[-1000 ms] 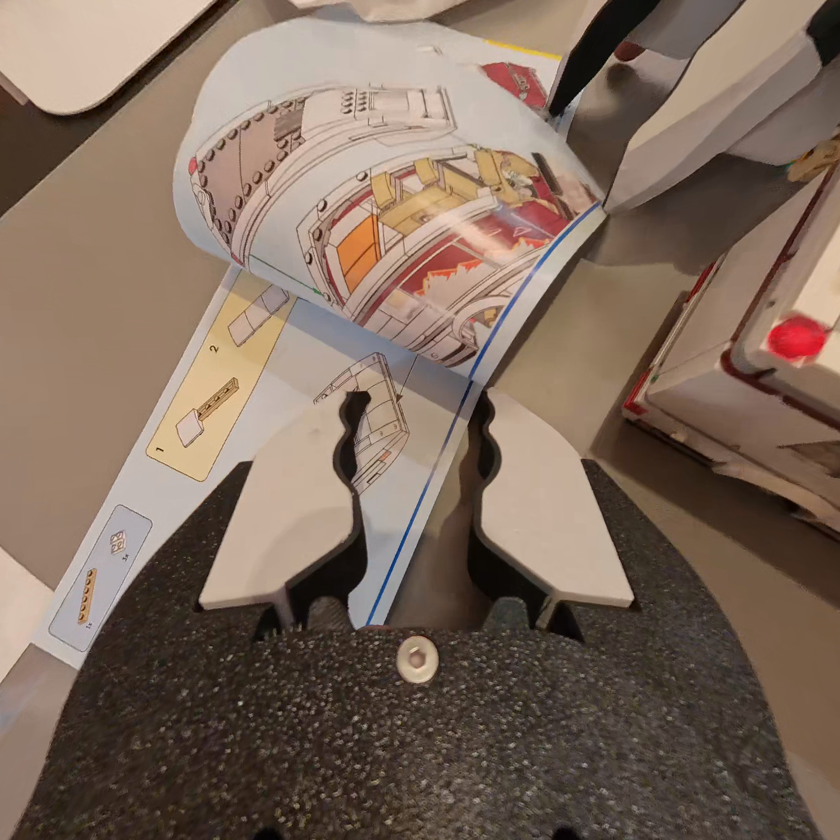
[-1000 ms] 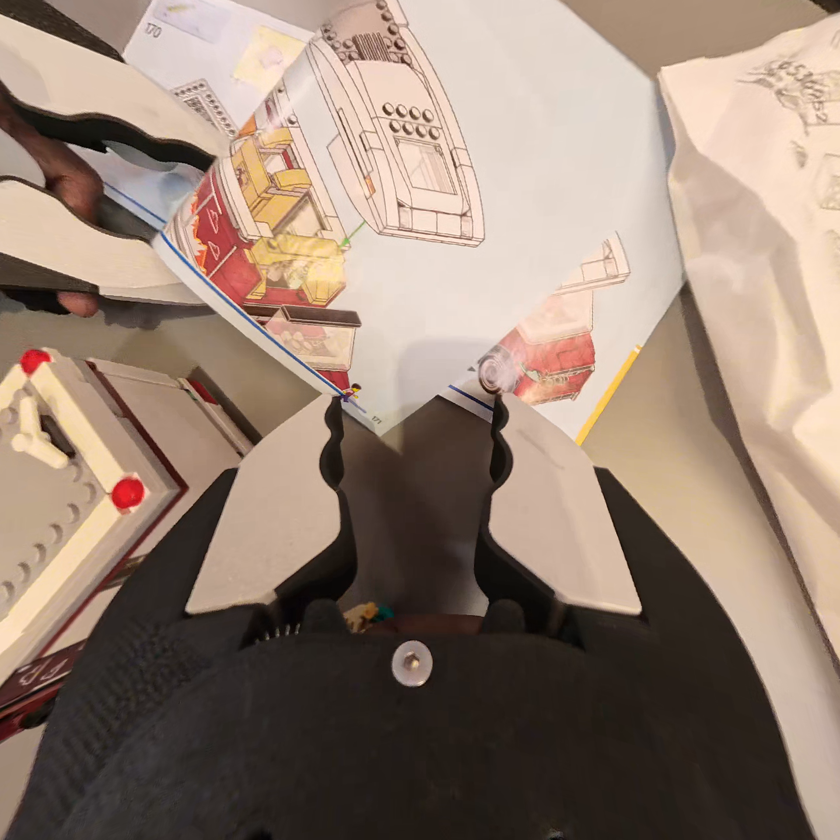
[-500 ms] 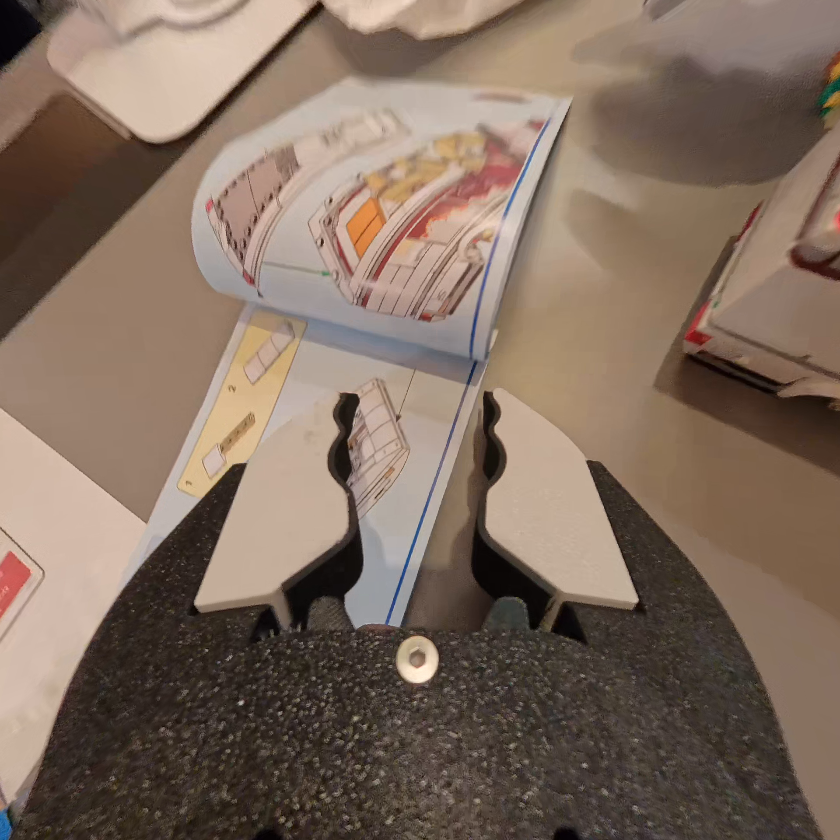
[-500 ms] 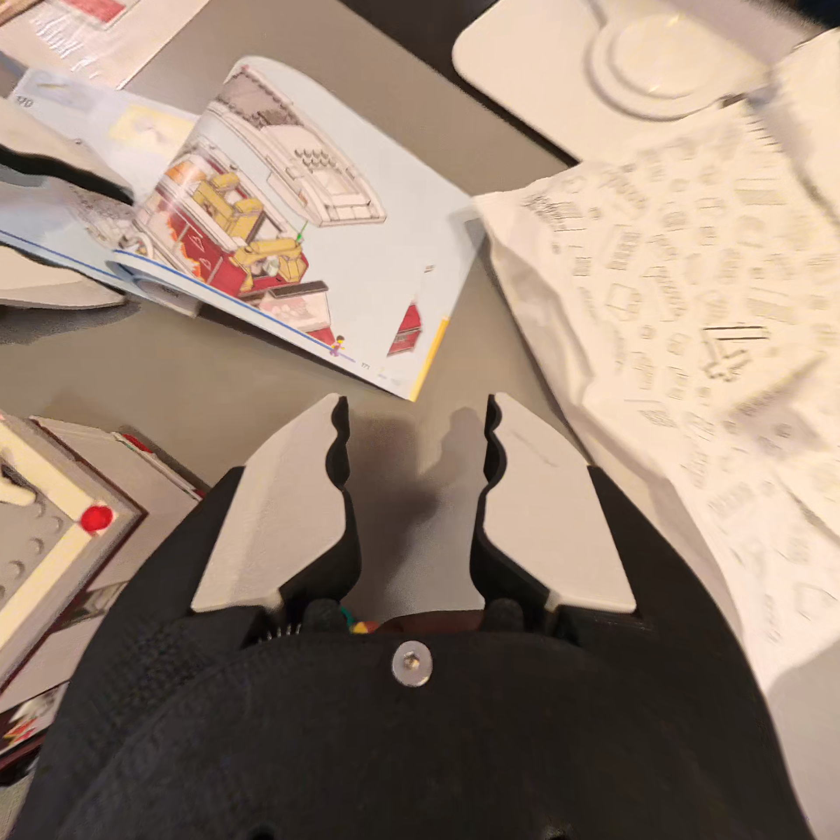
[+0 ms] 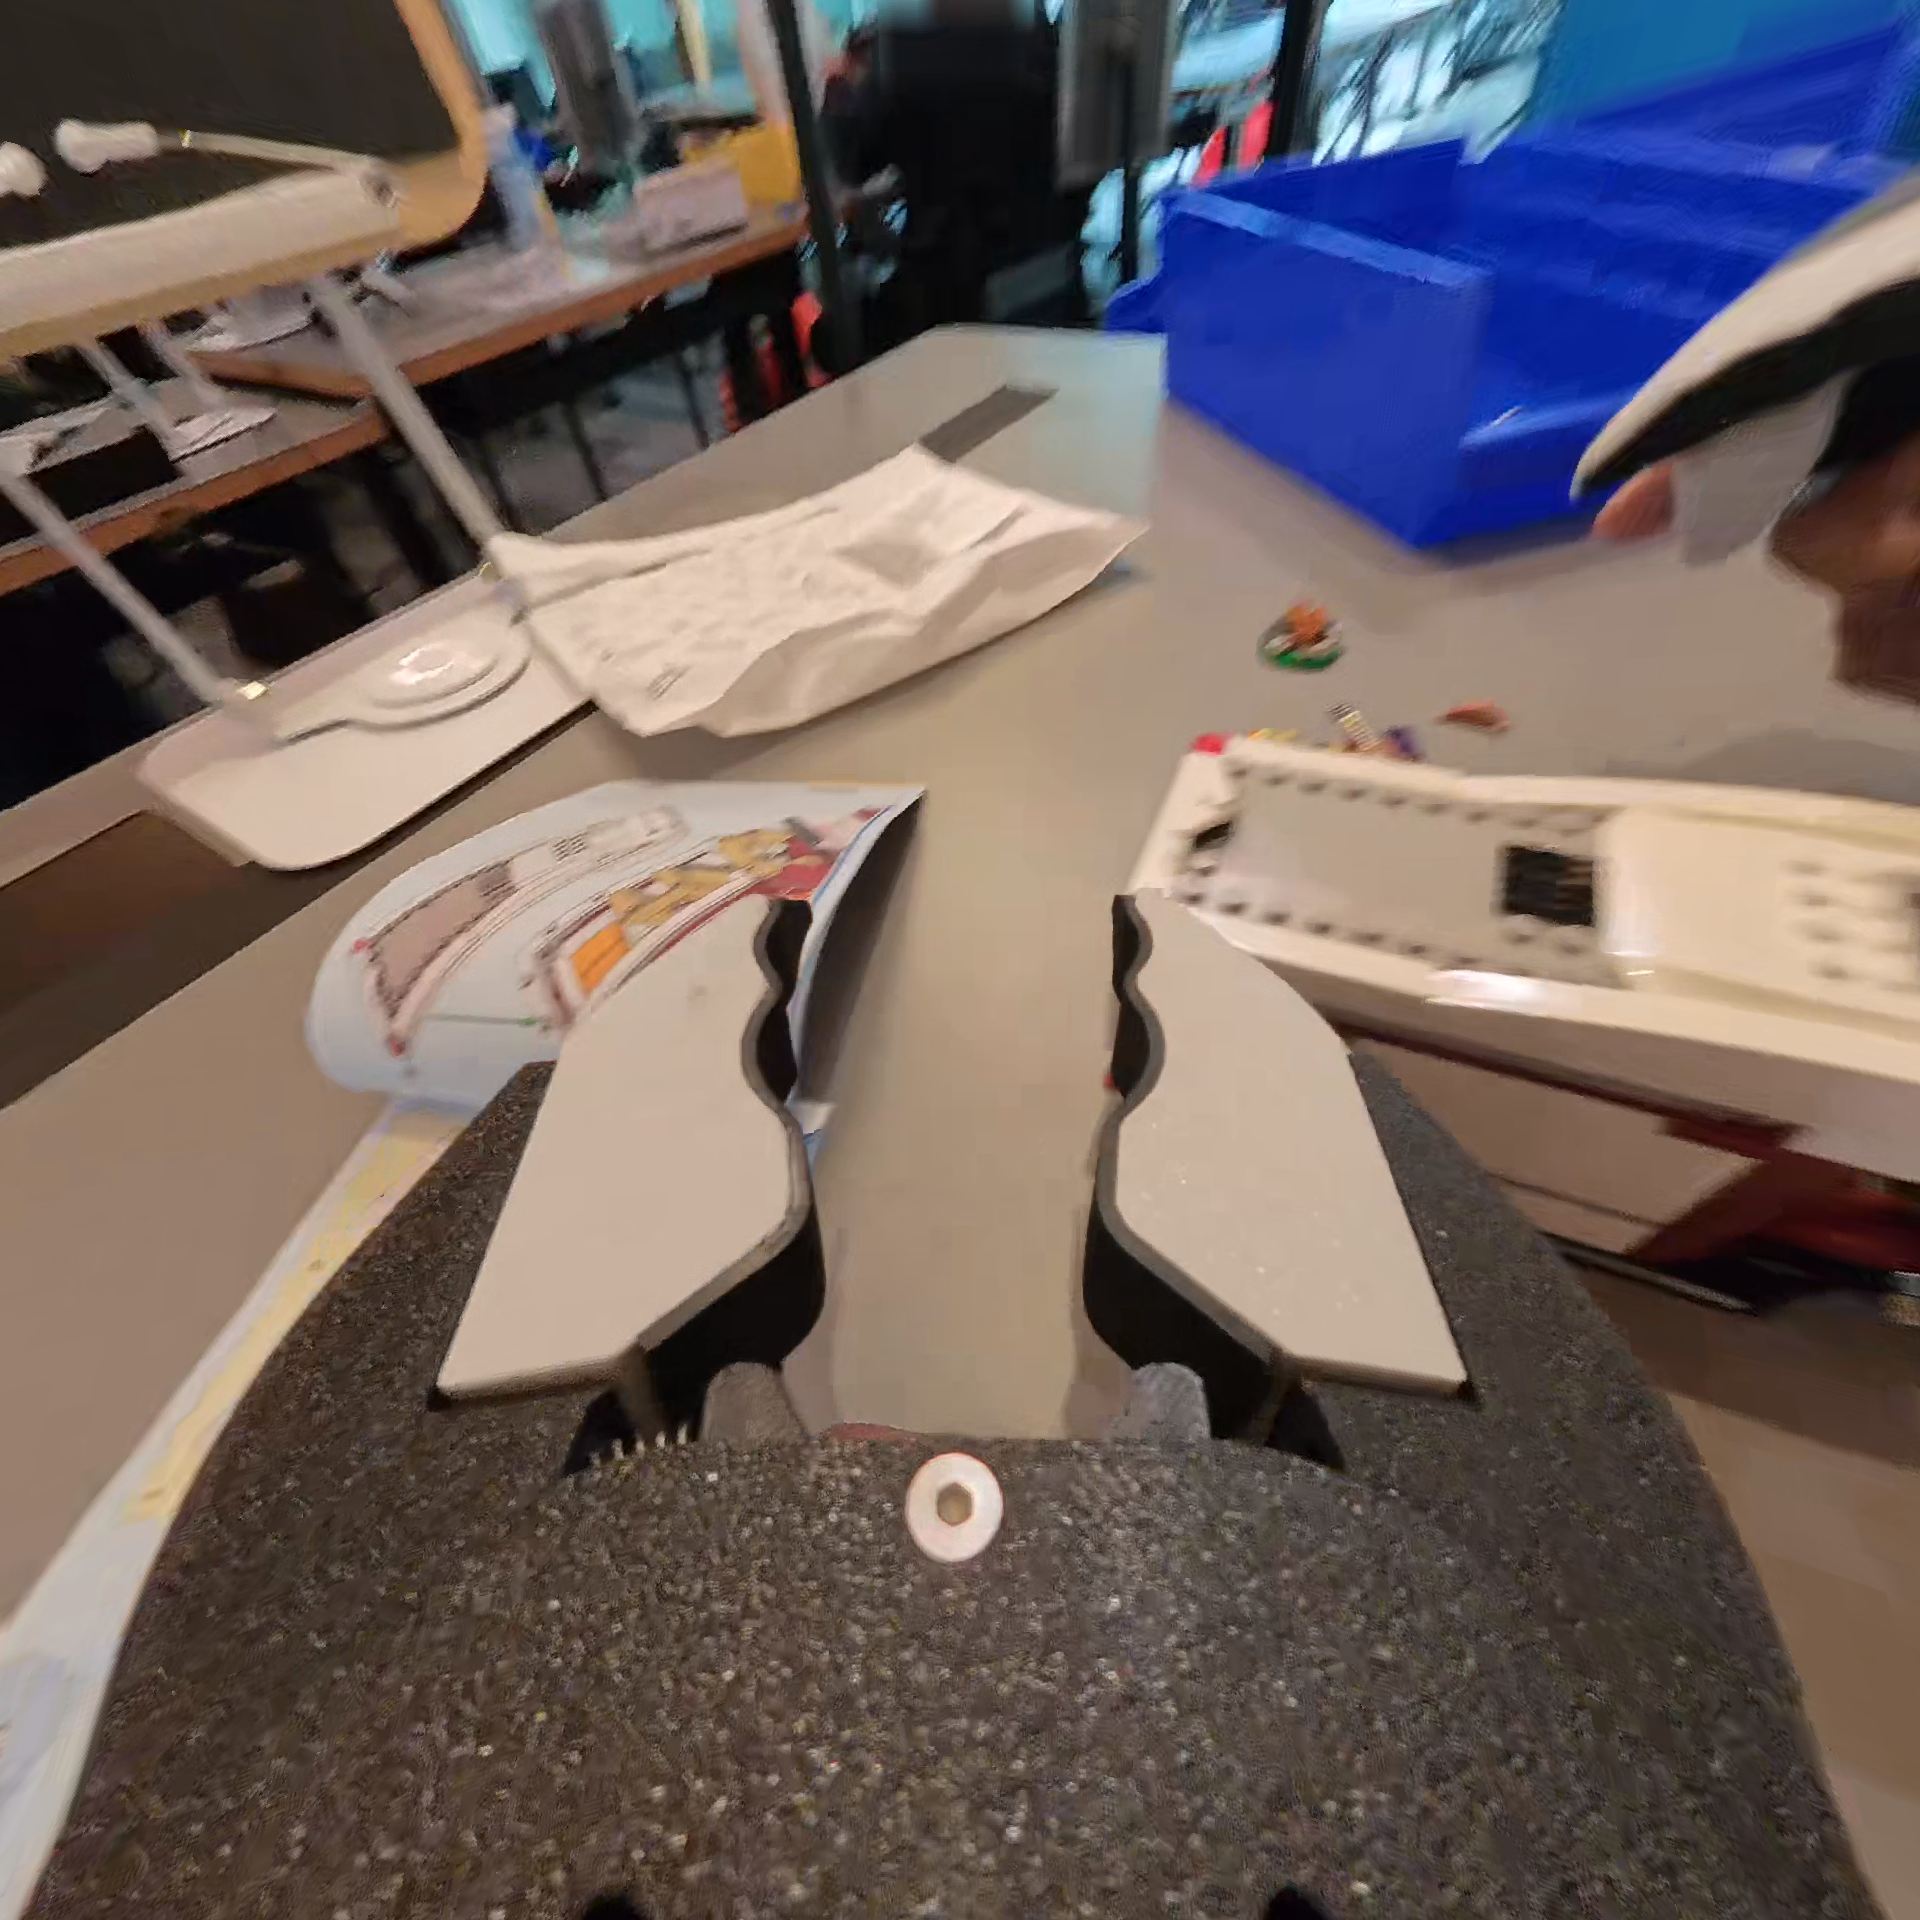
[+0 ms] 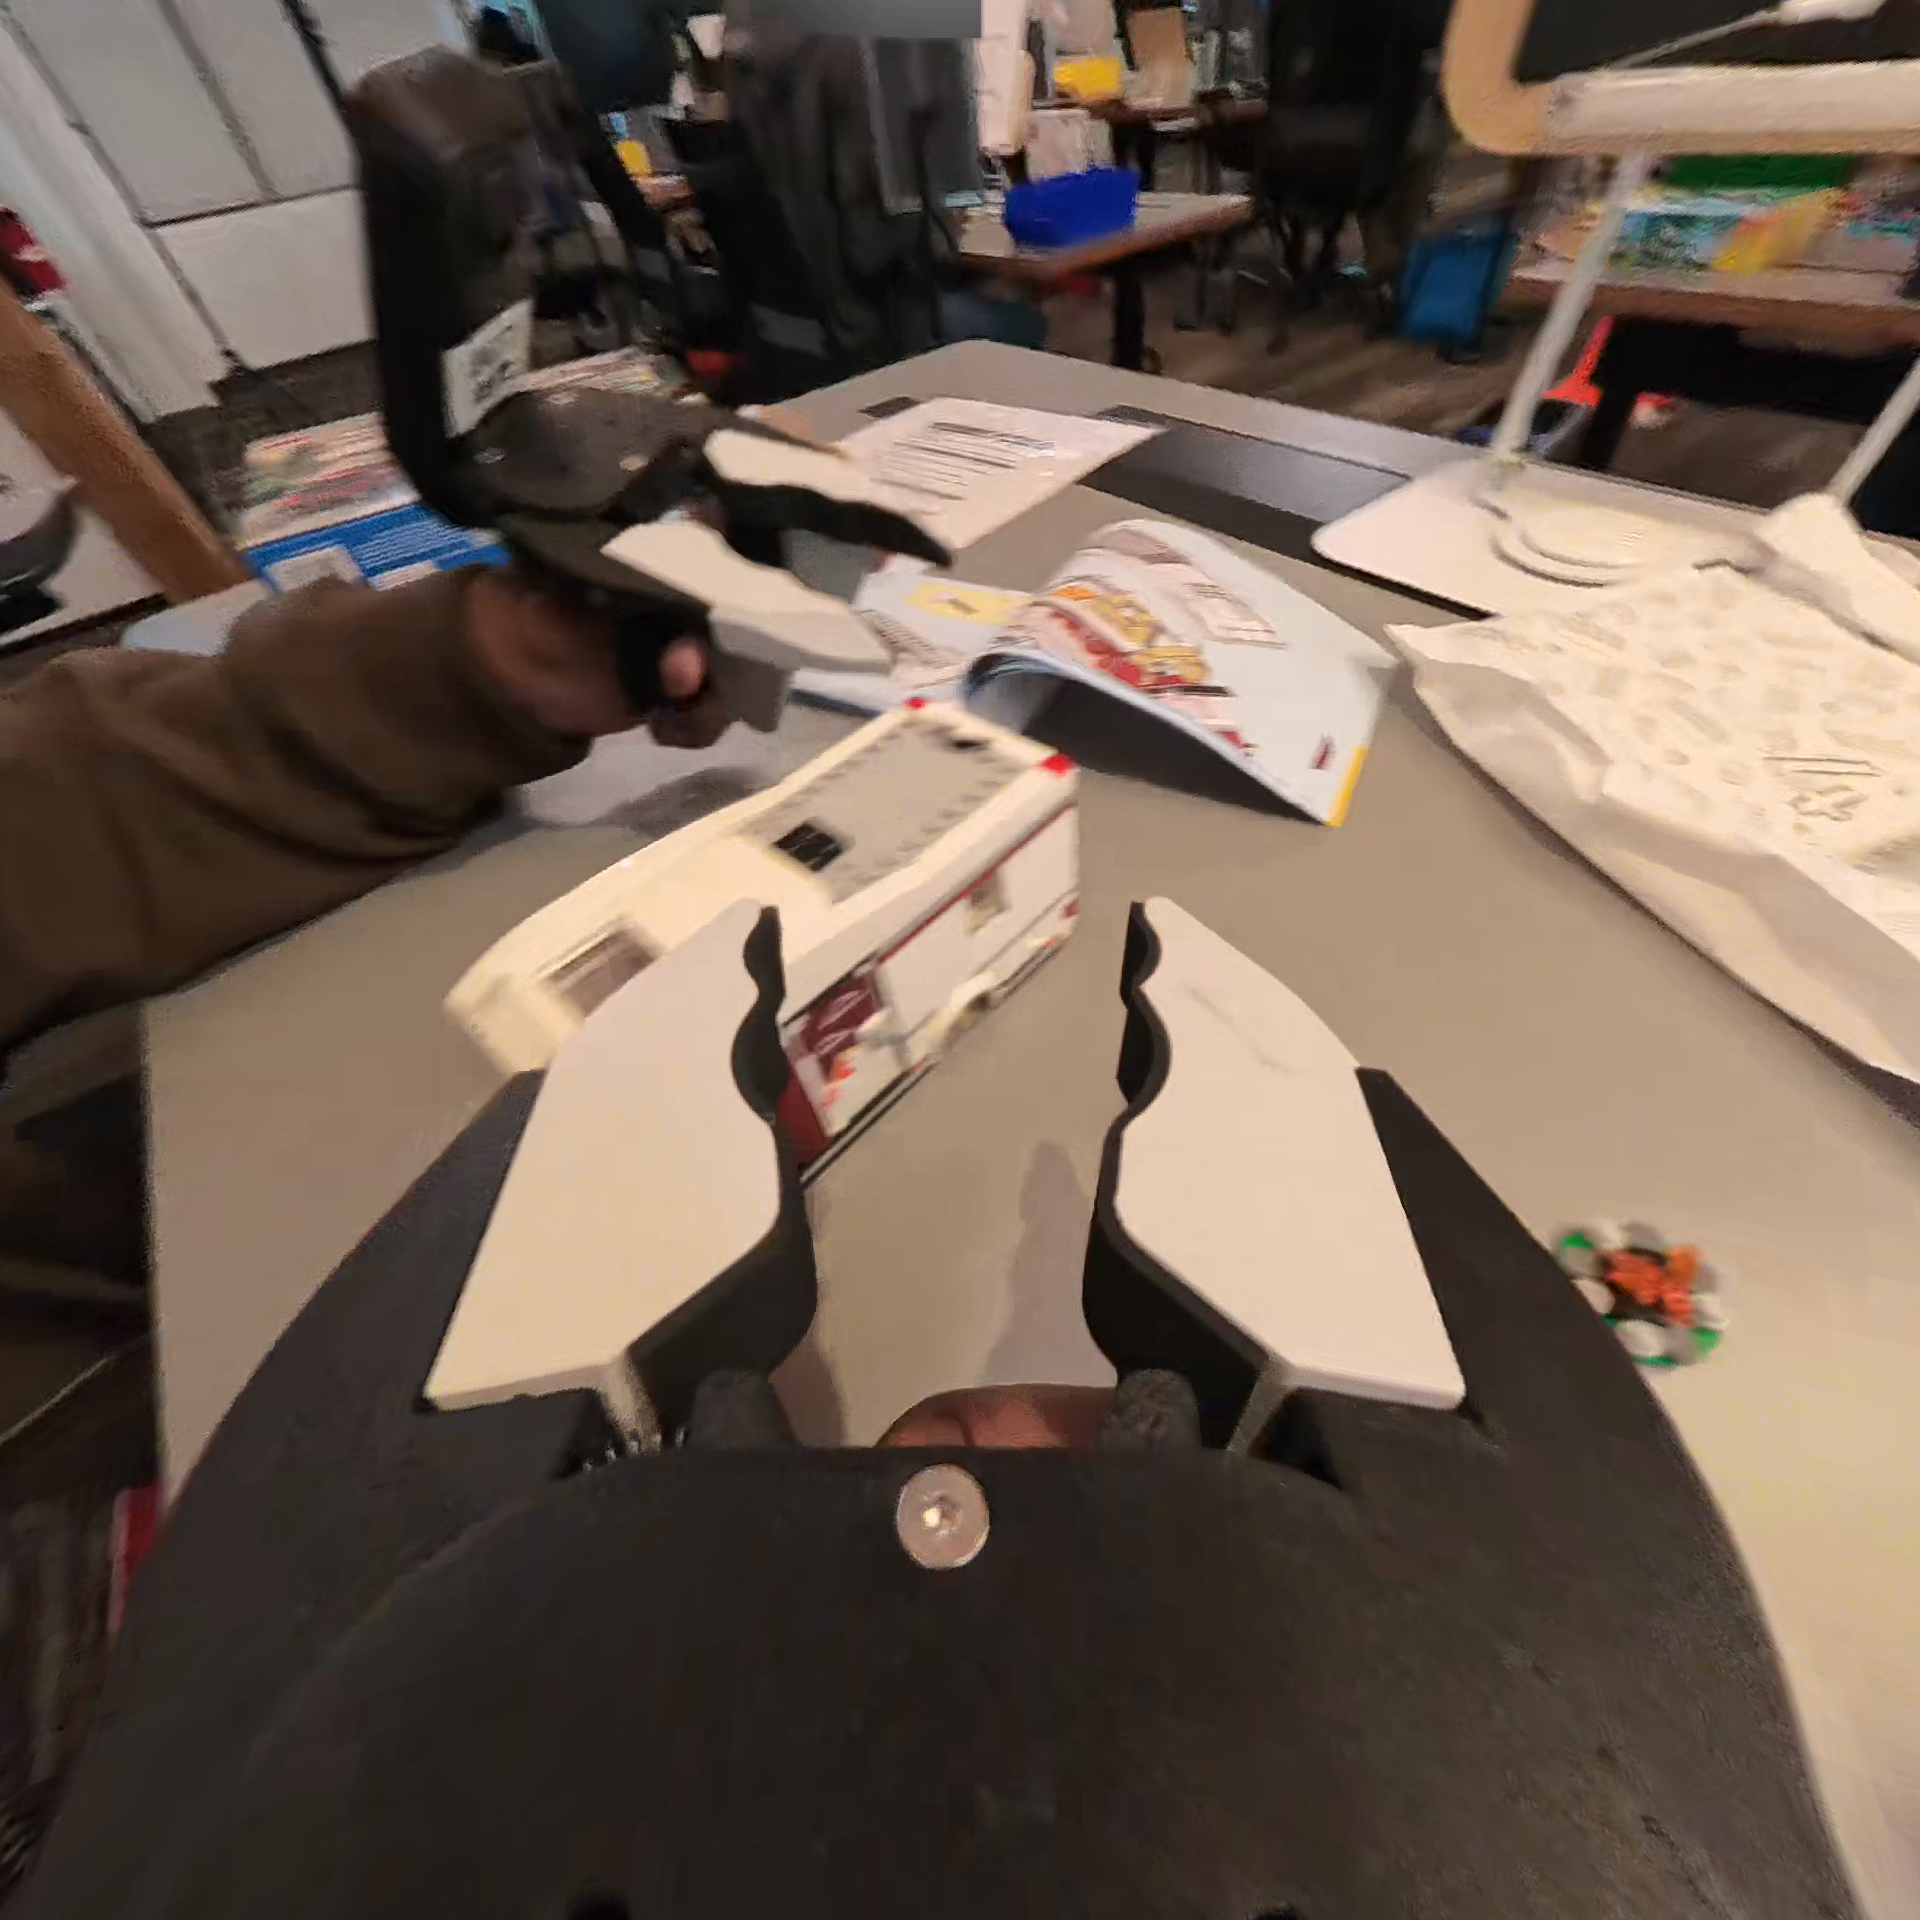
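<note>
Left hand-held gripper (image 5: 951, 935) is held released above the grey desk (image 5: 966, 1195), jaws wide apart, nothing between them but bare desk. The curled instruction booklet (image 5: 582, 914) is seen just beside the left finger (image 5: 644, 1164), its page edge showing at that finger's inner side; contact cannot be told. A white brick-built vehicle (image 5: 1558, 914) with red trim is seen just right of the right finger, lying on the desk.

Right hand-held gripper (image 6: 951, 935) is likewise held released, jaws wide, nothing gripped. The same white vehicle (image 6: 862, 862) is seen just beyond and partly behind its left finger (image 6: 644, 1143), not pressed by either pad. A small green and orange brick piece (image 6: 1647, 1294) is seen on the desk near right. Farther off, the open booklet (image 6: 1174, 644) is seen lying with a page raised. The other gripper (image 6: 769, 561) is seen at far left, raised above the desk, held by a hand (image 6: 582, 665) in a brown sleeve.

Farther still, a crumpled white paper bag (image 5: 810, 603), a white lamp base (image 5: 343, 727), scattered small coloured pieces (image 5: 1361, 722) and a blue bin (image 5: 1455, 332) are seen.
</note>
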{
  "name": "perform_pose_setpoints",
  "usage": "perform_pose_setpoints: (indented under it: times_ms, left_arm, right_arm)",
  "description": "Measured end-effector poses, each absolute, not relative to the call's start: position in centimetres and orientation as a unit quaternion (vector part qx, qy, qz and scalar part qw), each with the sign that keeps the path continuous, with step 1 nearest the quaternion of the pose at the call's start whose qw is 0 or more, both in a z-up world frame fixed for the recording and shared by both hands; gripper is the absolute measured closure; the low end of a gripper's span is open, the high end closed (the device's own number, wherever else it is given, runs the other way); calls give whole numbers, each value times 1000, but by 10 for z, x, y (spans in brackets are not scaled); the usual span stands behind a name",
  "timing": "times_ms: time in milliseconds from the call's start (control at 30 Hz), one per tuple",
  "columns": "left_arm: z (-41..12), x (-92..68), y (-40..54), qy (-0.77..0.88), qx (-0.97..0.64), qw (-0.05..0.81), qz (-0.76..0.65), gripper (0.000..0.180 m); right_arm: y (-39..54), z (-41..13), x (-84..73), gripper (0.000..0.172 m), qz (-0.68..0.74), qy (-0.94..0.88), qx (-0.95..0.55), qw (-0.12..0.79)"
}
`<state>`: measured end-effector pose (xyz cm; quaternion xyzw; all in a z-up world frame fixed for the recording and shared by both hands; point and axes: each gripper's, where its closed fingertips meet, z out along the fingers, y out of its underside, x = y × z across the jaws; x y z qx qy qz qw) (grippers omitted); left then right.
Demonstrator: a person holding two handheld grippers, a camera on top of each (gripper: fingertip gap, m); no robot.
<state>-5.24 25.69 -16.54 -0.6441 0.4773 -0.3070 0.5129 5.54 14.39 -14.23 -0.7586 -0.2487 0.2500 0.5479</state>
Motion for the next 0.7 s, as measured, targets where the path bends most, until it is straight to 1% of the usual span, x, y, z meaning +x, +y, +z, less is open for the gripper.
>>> perform_pose_setpoints:
  times_ms: [67,167,267,333,433,567,700]
  left_arm:
    - [-156,-52,240,469,-622,521,-349,118]
    - [-162,-52,218,474,-618,495,-384,110]
    - [-175,-50,198,509,-618,455,-390,96]
    - [-171,-48,185,525,-594,451,-410,88]
    - [-173,-47,183,528,-595,420,-437,83]
    - [-182,-43,191,520,-620,345,-476,82]
    - [-182,-32,203,510,-618,297,-519,81]
  right_arm:
    - [113,-147,38,105,275,-280,-744,541]
    - [83,-165,14,95,283,-321,-738,523]
    - [77,-187,-2,84,237,-372,-737,512]
    - [80,-194,-7,79,192,-413,-729,512]
    - [91,-200,-9,77,141,-443,-720,515]
    - [100,-195,-13,76,147,-449,-707,526]
    - [108,-191,-14,76,141,-456,-693,540]
